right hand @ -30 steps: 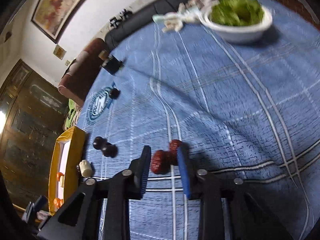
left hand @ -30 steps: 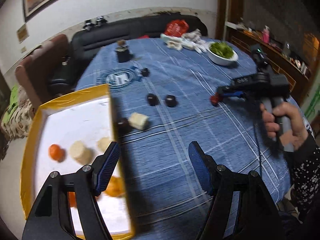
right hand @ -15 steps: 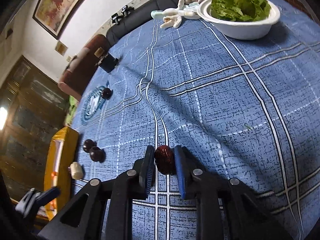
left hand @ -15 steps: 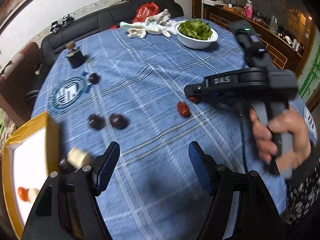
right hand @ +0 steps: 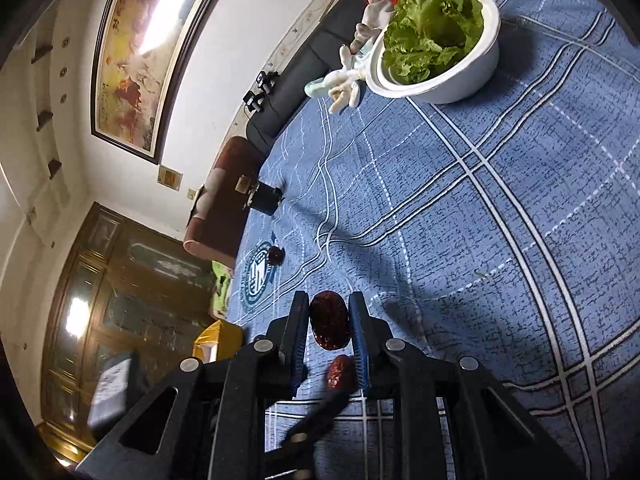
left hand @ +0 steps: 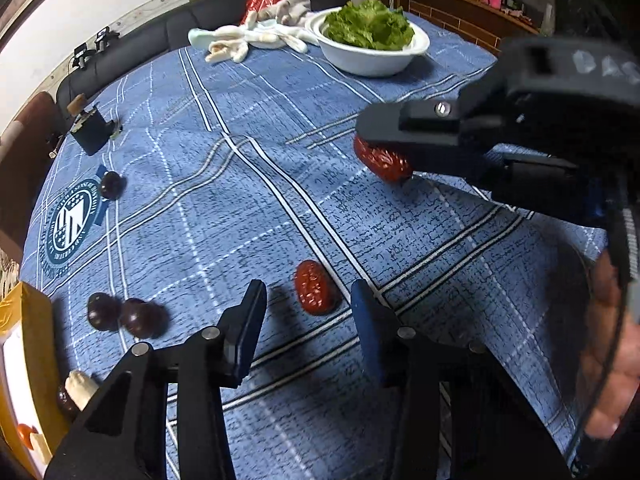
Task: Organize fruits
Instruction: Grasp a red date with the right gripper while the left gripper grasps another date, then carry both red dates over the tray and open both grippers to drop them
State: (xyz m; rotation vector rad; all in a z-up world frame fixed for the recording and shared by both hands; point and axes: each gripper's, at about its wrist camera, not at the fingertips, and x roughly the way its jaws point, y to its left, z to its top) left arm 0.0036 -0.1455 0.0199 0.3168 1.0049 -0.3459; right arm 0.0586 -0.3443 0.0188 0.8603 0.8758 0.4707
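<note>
Bare tablecloth (left hand: 248, 208); 2 plums (left hand: 124, 316) leftward.

Dim indoor light falls on the cloth (left hand: 248, 216), casting soft shadows. Glare flares on the painting (right hand: 148, 48) at far left. Fisheye bends and darkens the edges; the near hand (left hand: 612, 364) is blurred.

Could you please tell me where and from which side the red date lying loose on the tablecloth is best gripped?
Grip the loose red date across its narrow middle, coming from above; it lies flat and lengthwise between the left gripper, whose jaws are closing.
</note>
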